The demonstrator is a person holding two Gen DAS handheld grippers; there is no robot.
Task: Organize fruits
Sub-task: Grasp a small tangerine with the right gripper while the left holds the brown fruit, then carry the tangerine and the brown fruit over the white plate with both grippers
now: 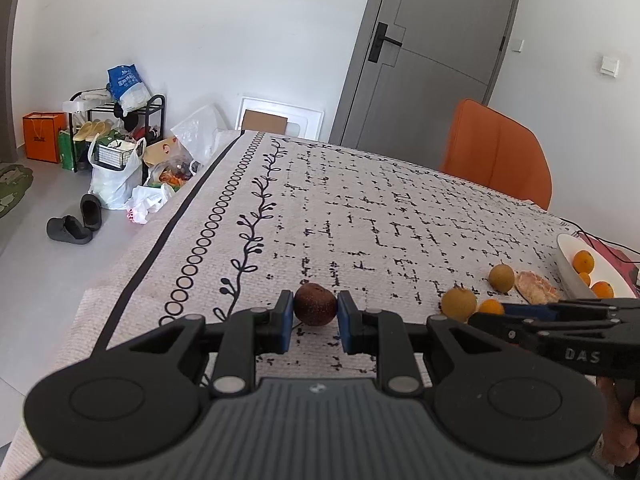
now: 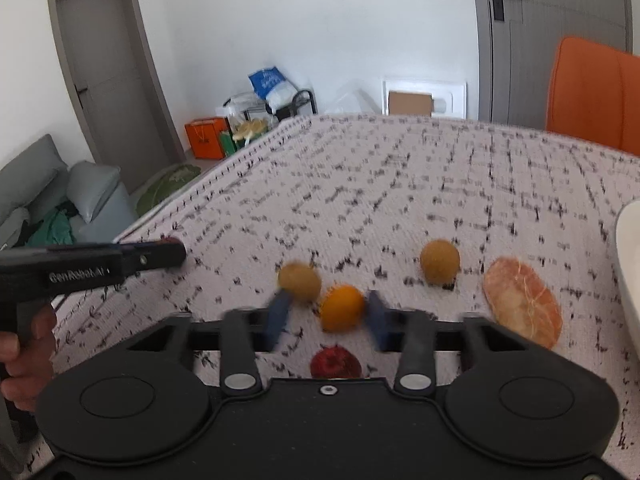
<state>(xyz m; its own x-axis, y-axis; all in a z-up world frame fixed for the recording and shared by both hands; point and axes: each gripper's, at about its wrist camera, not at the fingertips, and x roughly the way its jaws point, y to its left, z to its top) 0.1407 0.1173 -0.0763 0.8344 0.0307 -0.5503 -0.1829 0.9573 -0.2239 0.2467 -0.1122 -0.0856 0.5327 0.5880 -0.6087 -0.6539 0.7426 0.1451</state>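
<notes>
Left hand-held gripper (image 1: pixel 315 322) clamping brown fruit (image 1: pixel 315 304), tablecloth (image 1: pixel 360 216) beneath

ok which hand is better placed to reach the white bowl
Right: the right gripper, on the small orange, is nearer the white bowl than the left gripper holding the brown fruit.

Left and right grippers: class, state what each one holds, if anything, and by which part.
The left gripper clamps the dark brown fruit across its middle. The right gripper has the small orange between its fingers; blur hides whether both pads press it.
</notes>
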